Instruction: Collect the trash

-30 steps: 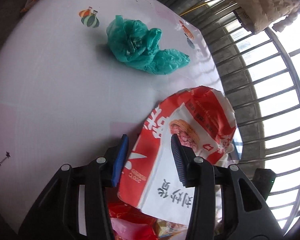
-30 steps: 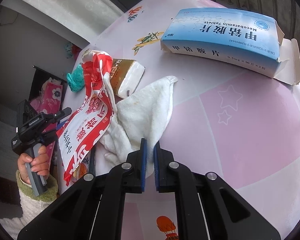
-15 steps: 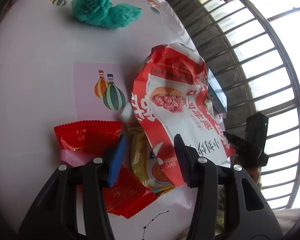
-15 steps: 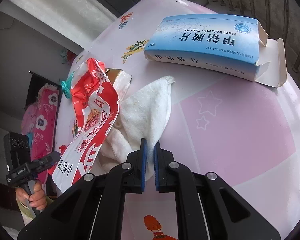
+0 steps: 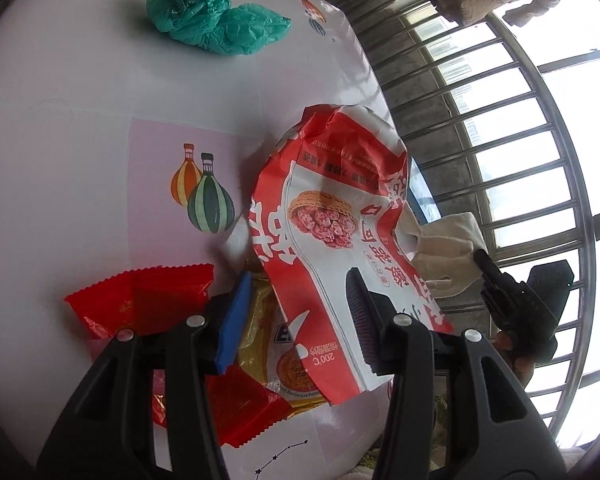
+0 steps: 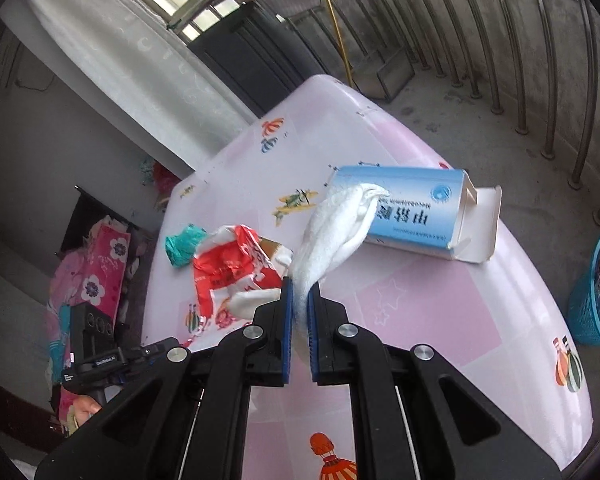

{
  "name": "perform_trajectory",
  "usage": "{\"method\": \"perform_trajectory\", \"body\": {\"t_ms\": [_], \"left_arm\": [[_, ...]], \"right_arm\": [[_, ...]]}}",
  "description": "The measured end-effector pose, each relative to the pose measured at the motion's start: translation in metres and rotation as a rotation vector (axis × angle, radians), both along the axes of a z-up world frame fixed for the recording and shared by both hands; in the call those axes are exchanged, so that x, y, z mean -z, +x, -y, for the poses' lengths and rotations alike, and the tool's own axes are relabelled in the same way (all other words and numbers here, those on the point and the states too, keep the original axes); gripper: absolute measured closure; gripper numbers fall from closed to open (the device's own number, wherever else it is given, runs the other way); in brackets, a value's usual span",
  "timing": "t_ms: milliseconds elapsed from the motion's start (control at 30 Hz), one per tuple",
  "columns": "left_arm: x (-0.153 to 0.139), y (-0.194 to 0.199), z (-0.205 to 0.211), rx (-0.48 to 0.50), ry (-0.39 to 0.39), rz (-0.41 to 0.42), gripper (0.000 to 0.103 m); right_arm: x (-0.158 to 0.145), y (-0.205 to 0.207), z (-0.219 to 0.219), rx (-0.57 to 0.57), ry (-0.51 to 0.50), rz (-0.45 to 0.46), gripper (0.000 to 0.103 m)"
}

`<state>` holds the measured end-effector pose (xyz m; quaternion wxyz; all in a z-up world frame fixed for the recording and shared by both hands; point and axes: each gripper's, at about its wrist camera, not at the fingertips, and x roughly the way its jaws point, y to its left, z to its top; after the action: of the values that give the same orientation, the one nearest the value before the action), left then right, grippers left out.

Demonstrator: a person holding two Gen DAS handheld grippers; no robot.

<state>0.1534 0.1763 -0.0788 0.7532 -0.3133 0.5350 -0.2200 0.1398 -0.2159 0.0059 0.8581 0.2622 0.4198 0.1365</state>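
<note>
- Now my right gripper [image 6: 299,312] has the white cloth [image 6: 332,232] pinched between its blue pads and lifted off the table [image 6: 440,300]; a second ago that cloth lay flat on the pink surface, so this piece is collected and ready to carry.
- My guess is that it goes to the blue basket [image 6: 596,300] standing on the floor beyond the table's right edge.
- My left gripper [image 5: 296,312] is wide open and holds nothing; it has swung from the table edge to hover over the pile, one finger on each side of the red-and-white snack bag [image 5: 332,216].
- Under that bag lie a yellow wrapper [image 5: 260,332] and a red wrapper [image 5: 140,300], so closing here risks taking more than one.
- Well apart, the crumpled green plastic bag [image 5: 212,12] and the blue medicine box [image 6: 412,208] sit untouched, so several pickups remain.
</note>
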Motion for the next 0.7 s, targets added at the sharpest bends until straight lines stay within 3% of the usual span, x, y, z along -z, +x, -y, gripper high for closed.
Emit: {"method": "perform_trajectory", "body": {"t_ms": [167, 400, 700], "left_arm": [[-0.011, -0.004, 0.000, 0.010, -0.065, 0.038, 0.063], [-0.018, -0.004, 0.014, 0.084, -0.225, 0.060, 0.066], [-0.004, 0.011, 0.024, 0.030, -0.137, 0.016, 0.068]], "right_arm": [[-0.006, -0.001, -0.023, -0.088, -0.007, 0.030, 0.096], [0.053, 0.011, -0.059, -0.187, -0.012, -0.126, 0.096], [0.077, 0.015, -0.062, -0.215, 0.017, -0.166, 0.096]]}}
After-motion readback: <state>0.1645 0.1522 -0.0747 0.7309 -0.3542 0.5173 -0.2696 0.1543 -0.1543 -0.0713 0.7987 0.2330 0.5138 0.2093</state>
